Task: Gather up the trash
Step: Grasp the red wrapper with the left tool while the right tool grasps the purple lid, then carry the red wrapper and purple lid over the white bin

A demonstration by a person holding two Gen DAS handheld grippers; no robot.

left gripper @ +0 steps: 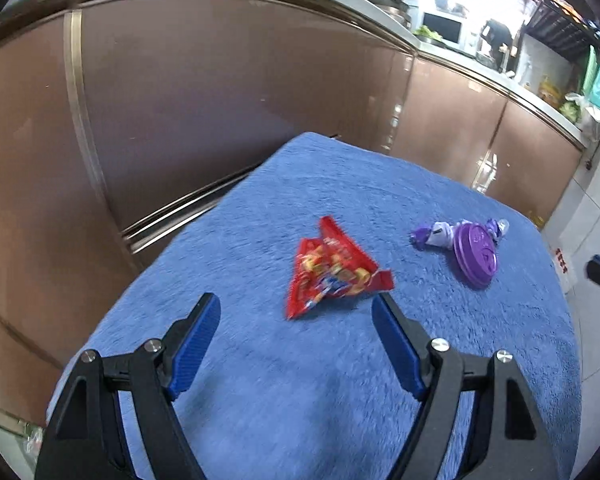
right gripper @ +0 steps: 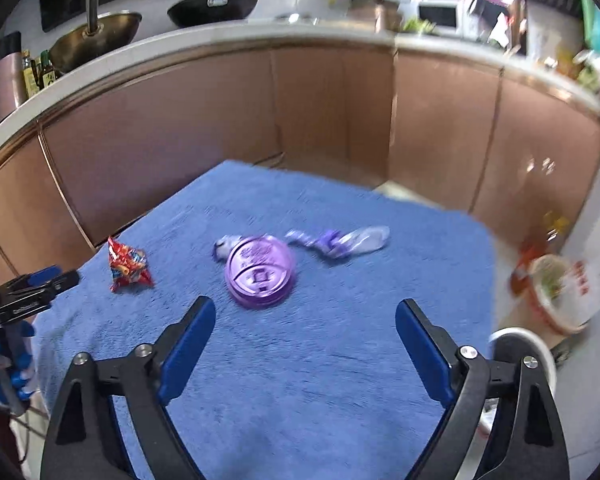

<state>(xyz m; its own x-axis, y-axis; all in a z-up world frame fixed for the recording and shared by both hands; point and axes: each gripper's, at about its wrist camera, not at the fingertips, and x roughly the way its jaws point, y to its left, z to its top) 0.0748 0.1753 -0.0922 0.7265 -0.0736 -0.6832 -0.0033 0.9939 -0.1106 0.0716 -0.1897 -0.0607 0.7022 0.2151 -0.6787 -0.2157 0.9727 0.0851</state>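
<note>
Both sets of jaws are spread wide and carry nothing. My left gripper (left gripper: 296, 312) hangs over the blue towel (left gripper: 340, 380) with the red snack wrapper (left gripper: 332, 272) just ahead of the tips, slightly toward the right finger. My right gripper (right gripper: 306, 316) hangs the same way with the purple lid (right gripper: 259, 276) just ahead, nearer its left finger.

Step in hand, as I read it: line up and pinch the first piece of trash.

Left side plan:
- Wrapper is crumpled and stands up off the pile, so I aim for the raised ridge, not a flat edge.
- Shift slightly right so it sits centred between the pads, then come down and close.
- Stop short of the towel; deep pile will snag and get pinched in.

Right side plan:
- Lid lies flat, so a top-down pinch likely slips. I'd tilt in and catch the near rim.
- Purple wrapper scraps (right gripper: 332, 242) lie just behind the lid, one touching or nearly so; blur hides which. I take the lid first, or the scraps may drag.

A red-and-white paper bowl (right gripper: 556, 292) sits beyond the towel's right edge, with a white rim (right gripper: 516, 340) below it, possibly a bin. I can't confirm, so I'm not committing to a drop spot.

Both views are blurred; I slow down before closing.
</note>
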